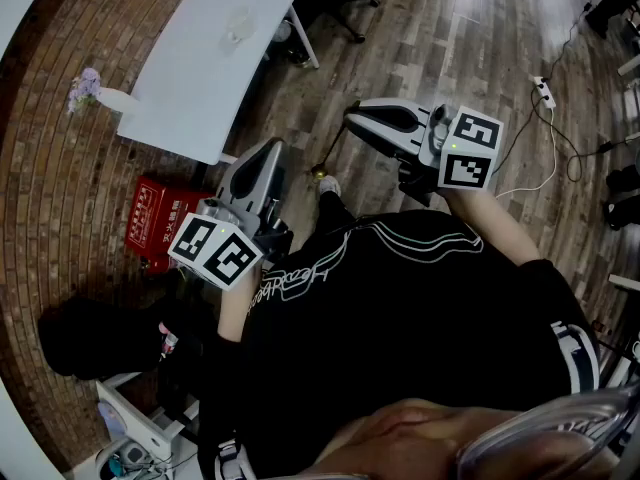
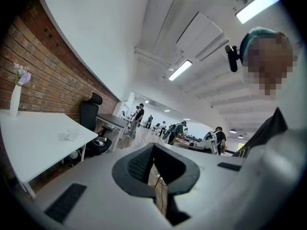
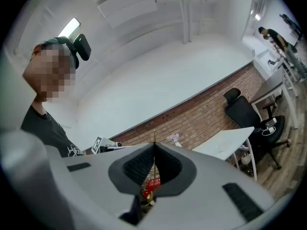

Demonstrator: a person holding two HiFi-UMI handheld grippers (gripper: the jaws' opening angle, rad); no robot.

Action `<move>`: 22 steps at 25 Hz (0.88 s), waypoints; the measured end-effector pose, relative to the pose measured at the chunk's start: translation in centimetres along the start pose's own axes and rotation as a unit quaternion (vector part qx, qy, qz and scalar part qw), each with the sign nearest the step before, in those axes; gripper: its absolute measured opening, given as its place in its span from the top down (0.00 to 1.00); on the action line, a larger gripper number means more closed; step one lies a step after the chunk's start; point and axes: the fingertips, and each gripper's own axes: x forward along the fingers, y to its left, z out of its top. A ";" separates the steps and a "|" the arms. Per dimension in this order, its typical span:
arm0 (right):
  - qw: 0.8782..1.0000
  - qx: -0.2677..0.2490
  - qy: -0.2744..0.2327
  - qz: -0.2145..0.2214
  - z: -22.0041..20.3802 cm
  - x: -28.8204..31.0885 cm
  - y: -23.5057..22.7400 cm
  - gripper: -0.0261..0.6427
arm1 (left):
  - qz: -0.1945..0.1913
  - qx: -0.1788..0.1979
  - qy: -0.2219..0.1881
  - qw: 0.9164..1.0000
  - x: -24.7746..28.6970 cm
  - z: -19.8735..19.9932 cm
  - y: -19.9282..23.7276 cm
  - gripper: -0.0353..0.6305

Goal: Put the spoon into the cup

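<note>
White table (image 1: 200, 78) with cup (image 1: 240, 26) far left; your right gripper (image 1: 350, 118) pinches the spoon (image 1: 320, 173) tight; your left gripper (image 1: 274, 148) closed, empty.

Nothing is legible: script on the black shirt (image 1: 400, 298) and characters on the red box (image 1: 152, 211) are too small.

- My left gripper (image 1: 268, 153) and right gripper (image 1: 352, 118) are pale grey, with black-lined jaws.
- Each marker cube (image 1: 215, 251) carries black-and-white squares.
- The spoon (image 1: 321, 173) is gold.
- The table (image 1: 215, 78) is white; the cup (image 1: 238, 26) is whitish.
- The box (image 1: 160, 218) is red with pale print.
- The floor (image 1: 450, 58) is grey-brown wood planks.
- The wall (image 1: 60, 198) is red-brown brick.
- My top (image 1: 400, 298) is black with white line lettering.
</note>
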 end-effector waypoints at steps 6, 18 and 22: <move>1.000 0.002 0.001 -0.007 -0.6 -0.4 -0.8 0.96 | -0.006 -0.002 0.005 1.000 0.9 -0.7 0.4 0.94; 0.999 0.001 0.000 -0.039 -2.3 0.3 -5.0 0.96 | -0.028 -0.001 0.013 1.000 3.5 -2.1 3.5 0.94; 0.999 0.009 0.013 -0.046 -0.7 5.4 -9.2 0.96 | -0.022 -0.023 0.014 0.999 4.8 0.2 9.8 0.94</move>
